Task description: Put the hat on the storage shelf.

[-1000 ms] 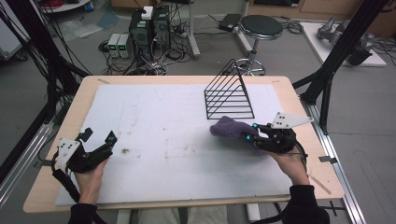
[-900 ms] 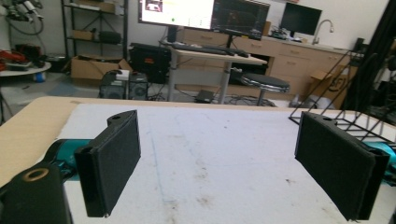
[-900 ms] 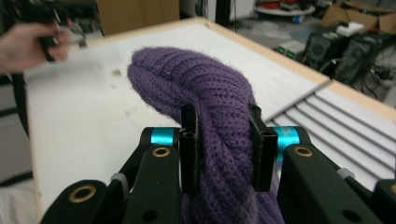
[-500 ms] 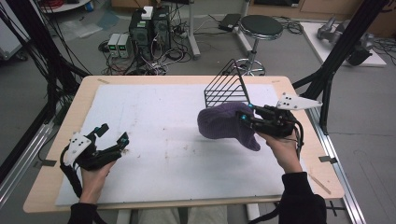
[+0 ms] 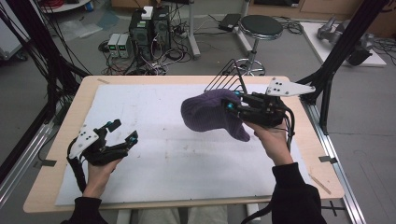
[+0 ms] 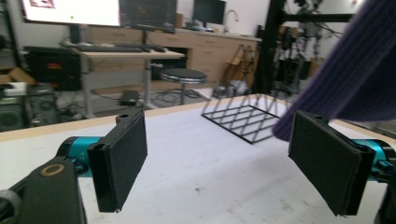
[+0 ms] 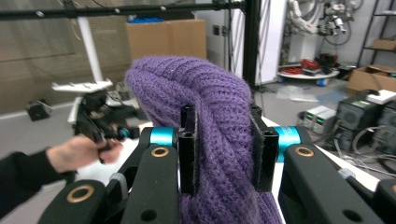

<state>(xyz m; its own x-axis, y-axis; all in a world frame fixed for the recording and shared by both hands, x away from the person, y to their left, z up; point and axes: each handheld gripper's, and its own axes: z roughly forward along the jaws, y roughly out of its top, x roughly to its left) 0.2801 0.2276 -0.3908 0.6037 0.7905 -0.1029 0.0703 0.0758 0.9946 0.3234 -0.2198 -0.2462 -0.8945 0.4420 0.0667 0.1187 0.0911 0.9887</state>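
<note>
Purple knit hat (image 5: 210, 114) up off the table (image 5: 168, 154), pinched in the right gripper (image 5: 232, 106).
Right jaws squeeze a thick fold of the knit, hat hanging just in front of the black wire rack (image 5: 229, 80). Left gripper (image 5: 122, 132), well apart over the left side, jaws spread wide, nothing between them.

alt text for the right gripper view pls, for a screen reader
The right tool is shut on a purple knitted hat, bunched between its two black jaws. Behind it at left, a hand holds the left tool.
</note>
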